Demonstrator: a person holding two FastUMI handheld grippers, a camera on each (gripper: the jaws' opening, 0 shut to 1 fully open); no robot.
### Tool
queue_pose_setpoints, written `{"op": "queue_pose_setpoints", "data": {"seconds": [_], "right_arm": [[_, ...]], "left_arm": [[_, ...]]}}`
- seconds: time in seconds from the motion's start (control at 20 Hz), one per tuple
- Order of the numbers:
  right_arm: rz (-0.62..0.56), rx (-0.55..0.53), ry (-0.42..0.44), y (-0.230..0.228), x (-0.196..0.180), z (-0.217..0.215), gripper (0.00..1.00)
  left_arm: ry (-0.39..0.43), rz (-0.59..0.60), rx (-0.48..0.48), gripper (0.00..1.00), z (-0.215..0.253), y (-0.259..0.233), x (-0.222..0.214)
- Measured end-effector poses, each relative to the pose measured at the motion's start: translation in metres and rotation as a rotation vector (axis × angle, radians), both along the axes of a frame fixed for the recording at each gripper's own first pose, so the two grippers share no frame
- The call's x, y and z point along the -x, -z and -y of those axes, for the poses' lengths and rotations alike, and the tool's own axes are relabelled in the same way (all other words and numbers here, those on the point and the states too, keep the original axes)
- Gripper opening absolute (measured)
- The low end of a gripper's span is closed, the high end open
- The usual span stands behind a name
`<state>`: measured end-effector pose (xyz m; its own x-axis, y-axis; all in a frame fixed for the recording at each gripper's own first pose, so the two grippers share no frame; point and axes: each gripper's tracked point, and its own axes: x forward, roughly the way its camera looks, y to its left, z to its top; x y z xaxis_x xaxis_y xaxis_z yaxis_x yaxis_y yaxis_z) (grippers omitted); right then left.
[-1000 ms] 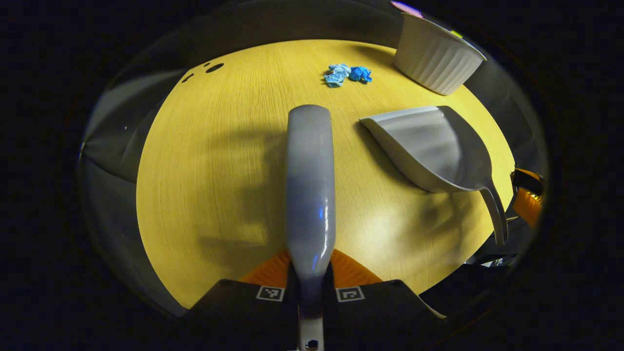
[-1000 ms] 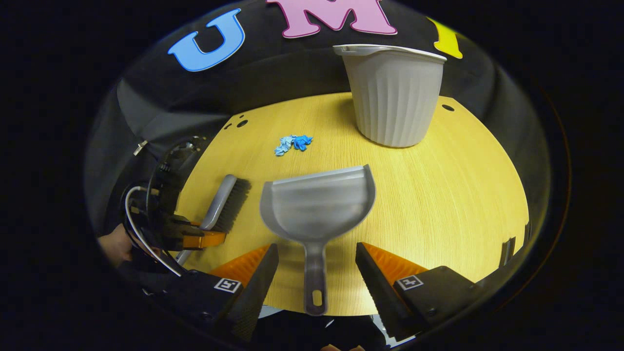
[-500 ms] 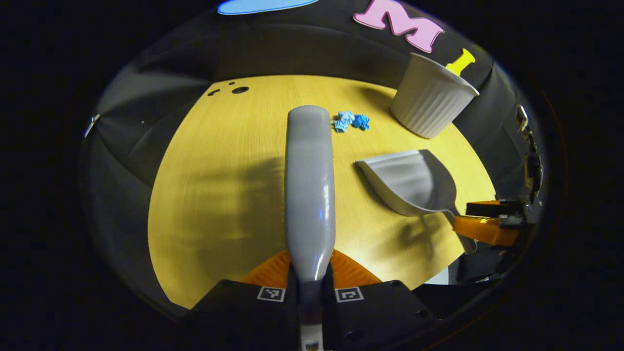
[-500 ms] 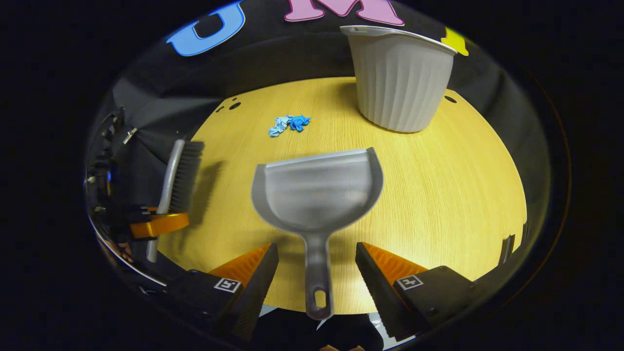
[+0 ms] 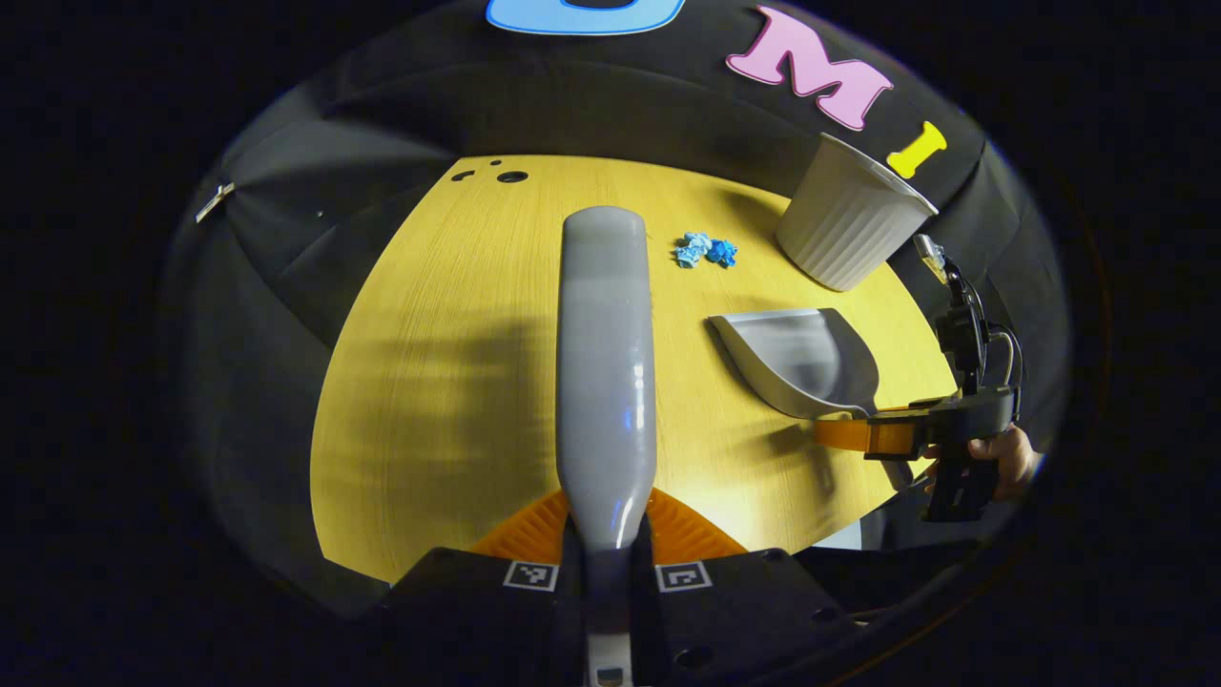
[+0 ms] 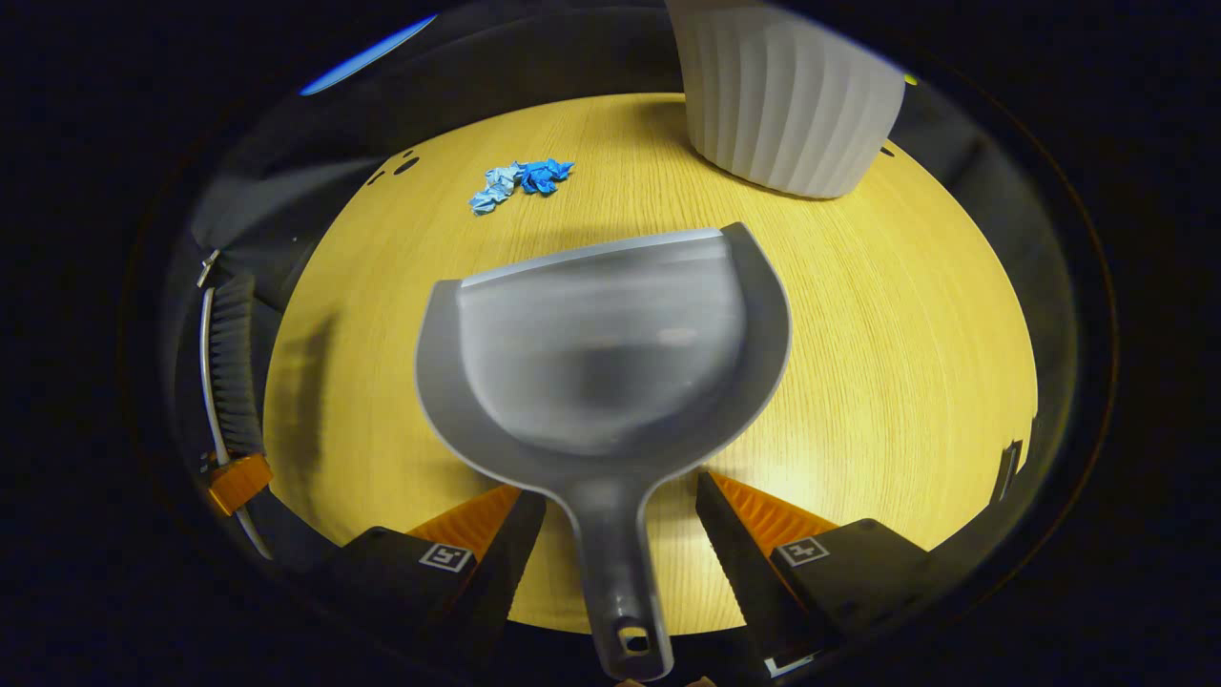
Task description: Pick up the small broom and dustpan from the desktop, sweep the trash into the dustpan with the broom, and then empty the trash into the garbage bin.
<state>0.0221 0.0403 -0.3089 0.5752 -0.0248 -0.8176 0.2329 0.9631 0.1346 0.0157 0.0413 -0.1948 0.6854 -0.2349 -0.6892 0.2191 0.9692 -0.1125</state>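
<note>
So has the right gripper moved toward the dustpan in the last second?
Yes. The right gripper has advanced toward the garbage bin, so its open fingers now straddle the dustpan handle without pressing it.

A recording booth, not a lived-in room: black cloth wall (image 5: 572, 105) drapes across the top of the frame, behind a bare round wooden worktop (image 5: 458, 363) at centre.

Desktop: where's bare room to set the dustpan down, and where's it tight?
Bare wood lies right of the dustpan, running to the desktop edge below the garbage bin, and on the strip between dustpan and broom. It is tight at the far side, where the blue trash sits near the bin.
</note>
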Motion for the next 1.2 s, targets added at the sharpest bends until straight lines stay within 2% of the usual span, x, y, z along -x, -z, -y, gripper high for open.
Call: {"op": "queue_pose_setpoints", "data": {"seconds": [0.1,0.2,0.25,0.3,0.35,0.4,0.45,0.5,0.65,0.75,0.8,0.85,0.9,1.0,1.15,1.2], "right_arm": [[-0.002,0.019,-0.01,-0.001,-0.007,0.003,0.98],[-0.005,0.047,-0.03,-0.001,-0.009,0.004,0.88],[-0.006,0.076,-0.036,0.0,-0.011,0.008,0.75],[-0.006,0.098,-0.049,0.001,-0.013,0.011,0.68],[0.006,0.102,-0.072,0.003,-0.015,0.011,0.43],[0.003,0.094,-0.103,0.002,-0.013,0.009,0.51],[0.003,0.088,-0.147,0.0,-0.013,0.009,0.48],[0.003,0.071,-0.198,0.001,-0.011,0.008,0.39],[-0.015,0.047,-0.303,0.002,0.002,0.02,0.35],[-0.024,0.077,-0.356,0.001,0.011,0.036,0.35],[-0.017,0.082,-0.374,-0.004,0.015,0.043,0.27],[-0.008,0.076,-0.384,-0.008,0.015,0.046,0.43],[-0.005,0.058,-0.388,-0.012,0.017,0.05,0.35],[0.01,0.023,-0.391,-0.02,0.018,0.055,0.34],[0.018,0.03,-0.416,-0.024,0.019,0.069,0.34],[0.015,0.035,-0.421,-0.022,0.018,0.074,0.34]], "left_arm": [[-0.017,0.002,-0.02,0.23,-0.003,-0.002,-0.002],[-0.026,0.0,-0.031,0.23,-0.002,-0.005,-0.003],[-0.032,-0.002,-0.038,0.23,-0.002,-0.007,-0.006],[-0.041,0.0,-0.049,0.23,-0.002,-0.01,-0.011],[-0.048,-0.002,-0.057,0.23,-0.001,-0.012,-0.017],[-0.052,-0.003,-0.063,0.23,0.004,-0.013,-0.028],[-0.051,-0.004,-0.072,0.26,0.008,-0.015,-0.035],[-0.045,-0.006,-0.088,0.23,0.011,-0.016,-0.045],[0.008,-0.022,-0.175,0.23,0.021,-0.018,-0.084],[0.032,-0.026,-0.236,0.23,0.027,-0.021,-0.116],[0.044,-0.032,-0.26,0.19,0.03,-0.023,-0.13],[0.053,-0.034,-0.28,0.19,0.034,-0.025,-0.148],[0.067,-0.036,-0.296,0.23,0.04,-0.027,-0.164],[0.115,-0.04,-0.337,0.23,0.054,-0.026,-0.193],[0.187,-0.052,-0.518,0.23,0.06,-0.023,-0.234],[0.205,-0.06,-0.549,0.23,0.067,-0.02,-0.243]]}}
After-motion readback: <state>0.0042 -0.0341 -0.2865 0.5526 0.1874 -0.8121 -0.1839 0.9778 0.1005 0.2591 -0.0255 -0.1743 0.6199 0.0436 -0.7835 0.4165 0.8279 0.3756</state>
